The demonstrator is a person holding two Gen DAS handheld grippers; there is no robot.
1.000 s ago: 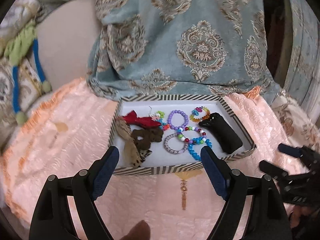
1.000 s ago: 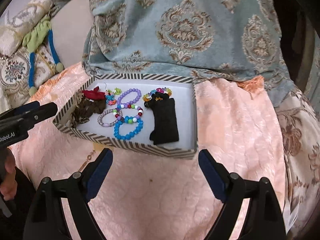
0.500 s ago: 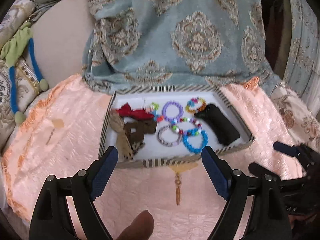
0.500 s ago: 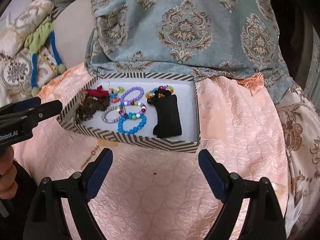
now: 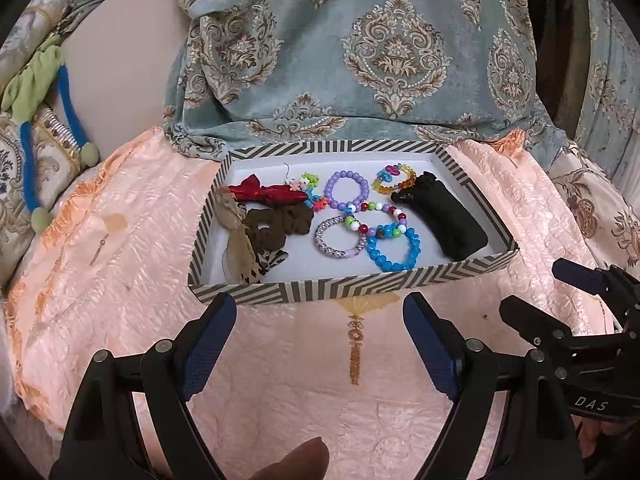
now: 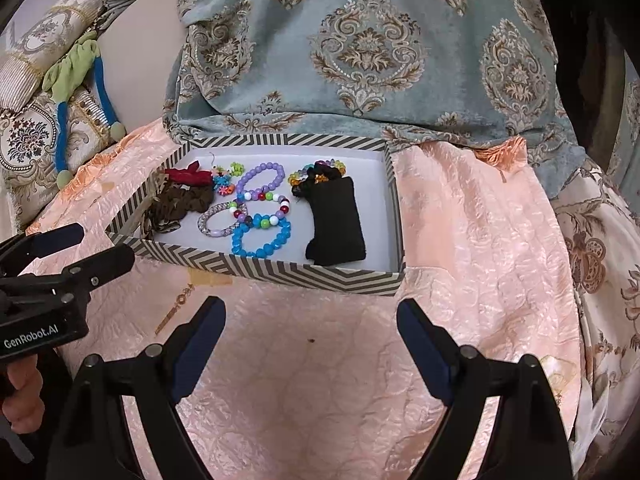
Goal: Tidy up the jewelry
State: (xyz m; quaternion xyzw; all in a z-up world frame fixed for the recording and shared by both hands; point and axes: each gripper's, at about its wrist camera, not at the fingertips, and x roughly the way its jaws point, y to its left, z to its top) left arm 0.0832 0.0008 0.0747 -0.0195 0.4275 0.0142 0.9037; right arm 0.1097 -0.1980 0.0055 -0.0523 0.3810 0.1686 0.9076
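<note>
Nearest of all, the left gripper [image 5: 316, 316] hangs with its jaws spread wide and nothing between them, over bare peach quilted cloth [image 5: 280, 400]; the right gripper [image 6: 310, 320] is likewise released and empty, over an open stretch of the same cloth. A gold tassel earring [image 5: 354, 336] lies loose on the cloth between the left gripper's blue pads [image 5: 208, 340], just short of the near wall of the striped box [image 5: 352, 284]. To the right of the box the cloth runs clear as far as its orange fringed edge. Inside the shallow, white-floored box, the blue bead bracelet [image 5: 394, 246] sits close to the near wall, touching a silver bangle [image 5: 340, 236] on its left, with a multicoloured bead strand [image 5: 376, 216] lying over both. A black pouch [image 5: 440, 216] lies along the right side, close to the right wall. Brown scrunchies [image 5: 276, 222] and tan fabric pieces [image 5: 240, 240] crowd the left wall. Farther in lie a purple bead bracelet [image 5: 346, 190], a red bow [image 5: 264, 192] and an amber bead bracelet [image 5: 394, 178]. Beyond the far wall hangs a blue-grey patterned drape [image 5: 360, 60].
</note>
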